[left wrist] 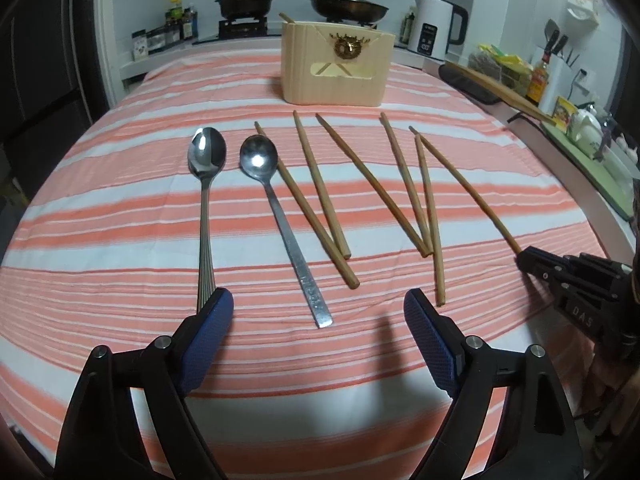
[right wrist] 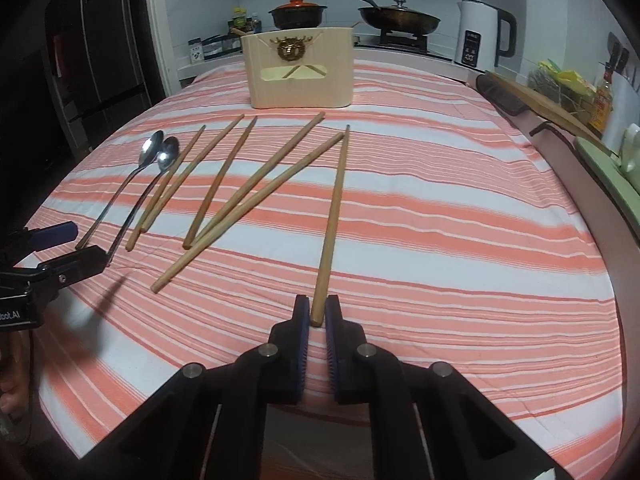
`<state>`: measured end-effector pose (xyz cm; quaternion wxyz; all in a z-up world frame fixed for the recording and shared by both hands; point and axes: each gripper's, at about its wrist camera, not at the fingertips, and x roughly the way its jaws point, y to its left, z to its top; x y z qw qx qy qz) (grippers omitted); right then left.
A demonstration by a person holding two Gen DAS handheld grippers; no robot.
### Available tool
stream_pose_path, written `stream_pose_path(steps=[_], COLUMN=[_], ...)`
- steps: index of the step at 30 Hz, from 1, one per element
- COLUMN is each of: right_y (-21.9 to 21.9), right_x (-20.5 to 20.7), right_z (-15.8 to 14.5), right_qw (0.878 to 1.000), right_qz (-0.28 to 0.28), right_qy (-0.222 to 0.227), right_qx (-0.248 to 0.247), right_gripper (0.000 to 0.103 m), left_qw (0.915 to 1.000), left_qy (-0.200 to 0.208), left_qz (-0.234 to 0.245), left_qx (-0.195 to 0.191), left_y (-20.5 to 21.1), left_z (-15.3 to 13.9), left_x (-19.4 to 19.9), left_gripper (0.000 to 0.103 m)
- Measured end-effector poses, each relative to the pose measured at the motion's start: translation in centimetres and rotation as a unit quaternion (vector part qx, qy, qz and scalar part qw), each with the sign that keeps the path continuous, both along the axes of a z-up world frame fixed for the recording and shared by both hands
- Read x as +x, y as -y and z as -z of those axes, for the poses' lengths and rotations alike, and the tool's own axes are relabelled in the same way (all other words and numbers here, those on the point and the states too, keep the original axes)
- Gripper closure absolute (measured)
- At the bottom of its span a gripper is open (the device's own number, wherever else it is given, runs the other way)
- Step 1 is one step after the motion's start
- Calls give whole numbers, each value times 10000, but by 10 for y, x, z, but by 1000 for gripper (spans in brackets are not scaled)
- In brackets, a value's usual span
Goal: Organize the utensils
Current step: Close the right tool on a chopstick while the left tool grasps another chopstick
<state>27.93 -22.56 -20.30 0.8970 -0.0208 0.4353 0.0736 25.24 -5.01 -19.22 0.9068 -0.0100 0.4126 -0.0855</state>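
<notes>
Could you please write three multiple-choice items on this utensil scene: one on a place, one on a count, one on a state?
1. Where does the wooden holder stand?
A. at the far side of the striped cloth, beyond the utensils
B. between the two spoons
C. on the stove

2. How many spoons lie on the cloth?
A. one
B. two
C. four

3. What is the right gripper doing?
A. gaping over a spoon
B. closed on the near end of a chopstick
C. holding the holder

Answers:
1 A, it sits behind the tips of the chopsticks.
2 B, two metal spoons lie side by side.
3 B, its pads pinch the stick's end.
</notes>
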Motion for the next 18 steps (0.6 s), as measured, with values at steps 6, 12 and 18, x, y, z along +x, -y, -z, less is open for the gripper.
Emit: stream_pose_path(steps=[6, 12, 18], right_y=[20, 24, 25], right_x=[-3, -1, -2], right_z=[1, 1, 2], right_qw=[9969, 9975, 9979], right_qz=[661, 655, 618], right_qy=[126, 137, 158], right_qx=[-404, -242, -126], right_gripper=[96, 96, 96], left_qw=[10000, 9995, 9988], left_qy=[-41, -210, -264], left_qz=[57, 70, 125], left_qx=[-8, 215, 382], left_y=[6, 22, 33], left_z=[2, 7, 9], left_x=[3, 16, 24], left_gripper=[26, 44, 70])
